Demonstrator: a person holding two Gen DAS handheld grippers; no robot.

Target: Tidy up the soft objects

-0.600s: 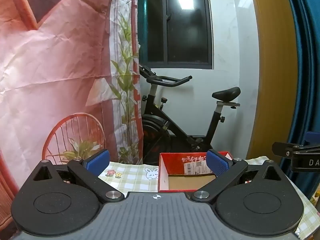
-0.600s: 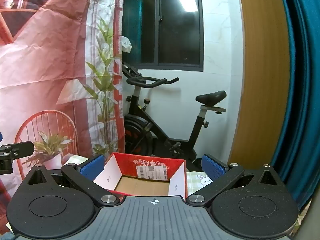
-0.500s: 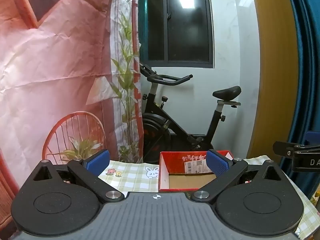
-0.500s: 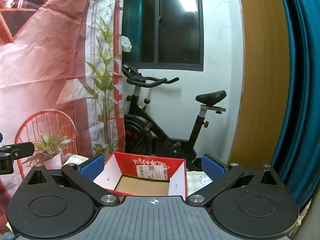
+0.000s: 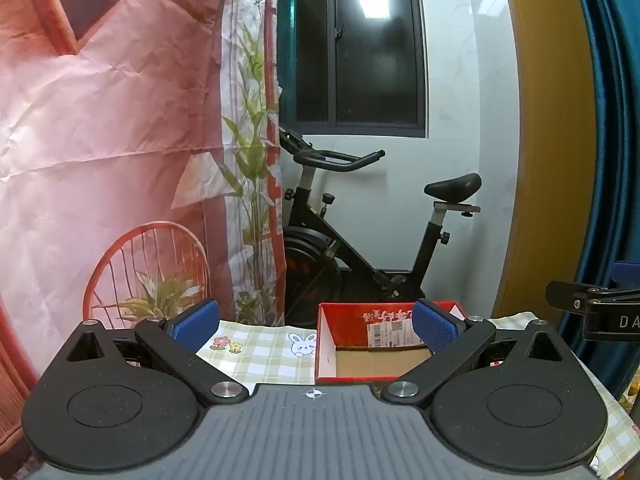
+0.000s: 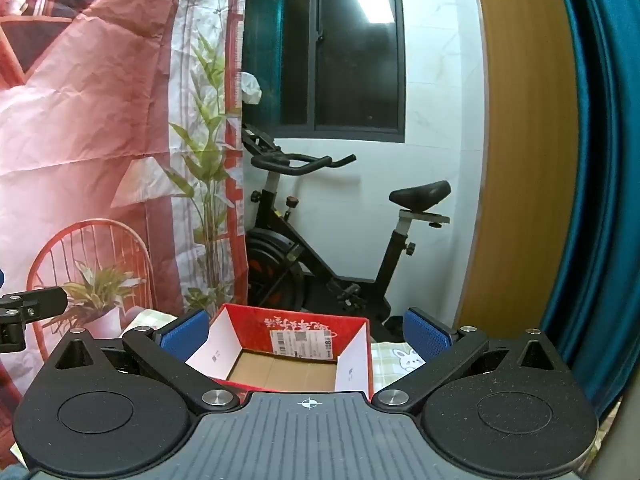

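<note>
A box [image 5: 376,354] sits on the tablecloth [image 5: 260,350], with an exercise bike [image 5: 360,240] behind it.

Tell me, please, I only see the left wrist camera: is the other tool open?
Observer: Yes. The right tool is open and holds nothing.
Operator: What is it pointing at?
Observer: The red box, which sits centred in front of it, open side up.
Operator: Is there anything on the far side of the box?
Observer: A bunny print on the checked tablecloth, just right of the box.
</note>
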